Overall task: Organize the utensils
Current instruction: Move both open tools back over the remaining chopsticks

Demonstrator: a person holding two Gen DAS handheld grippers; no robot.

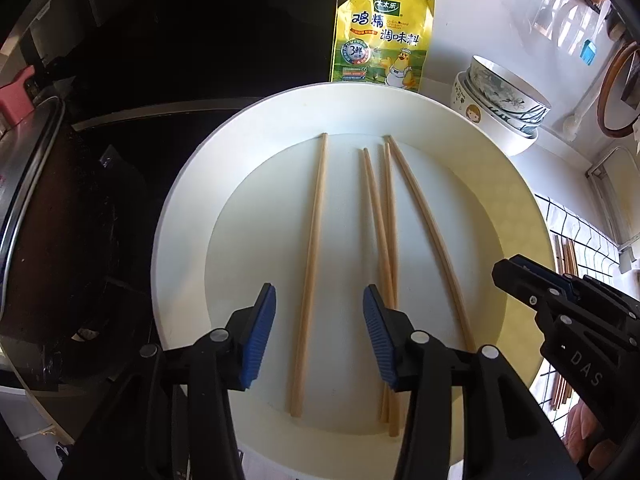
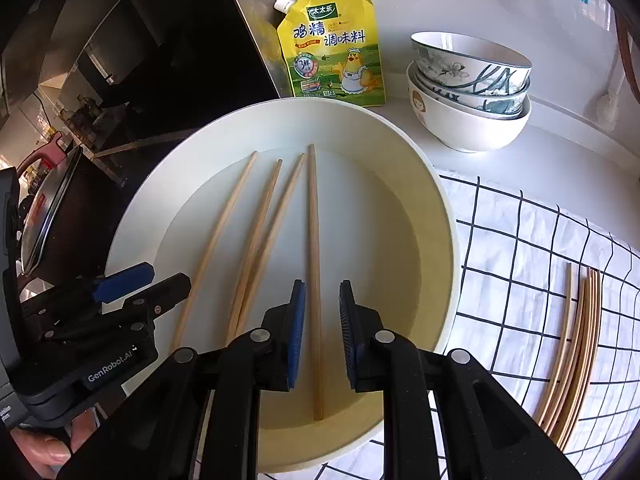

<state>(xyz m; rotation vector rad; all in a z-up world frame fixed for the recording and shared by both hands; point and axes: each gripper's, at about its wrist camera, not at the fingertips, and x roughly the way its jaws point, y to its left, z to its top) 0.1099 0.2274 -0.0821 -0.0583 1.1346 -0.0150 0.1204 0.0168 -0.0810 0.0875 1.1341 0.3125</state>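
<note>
Several wooden chopsticks lie in a large white plate [image 1: 184, 216] [image 2: 440, 216]. My left gripper [image 1: 319, 300] is open above the plate, its jaws on either side of the leftmost chopstick [image 1: 314, 248], which also shows in the right wrist view [image 2: 224, 224]. My right gripper [image 2: 322, 296] is open with its jaws on either side of the rightmost chopstick [image 2: 313, 240], which also shows in the left wrist view [image 1: 424, 216]. Two crossed chopsticks [image 1: 382, 224] [image 2: 266, 224] lie between. Each gripper shows in the other's view: the right [image 1: 508, 268], the left [image 2: 144, 276].
A bundle of chopsticks [image 2: 576, 344] lies on a white checked cloth [image 2: 520, 248] right of the plate. A yellow seasoning pouch [image 1: 380, 36] [image 2: 336, 48] and stacked bowls [image 1: 500, 100] [image 2: 468, 88] stand behind. A dark pan with a lid [image 1: 48, 216] sits on the stove at left.
</note>
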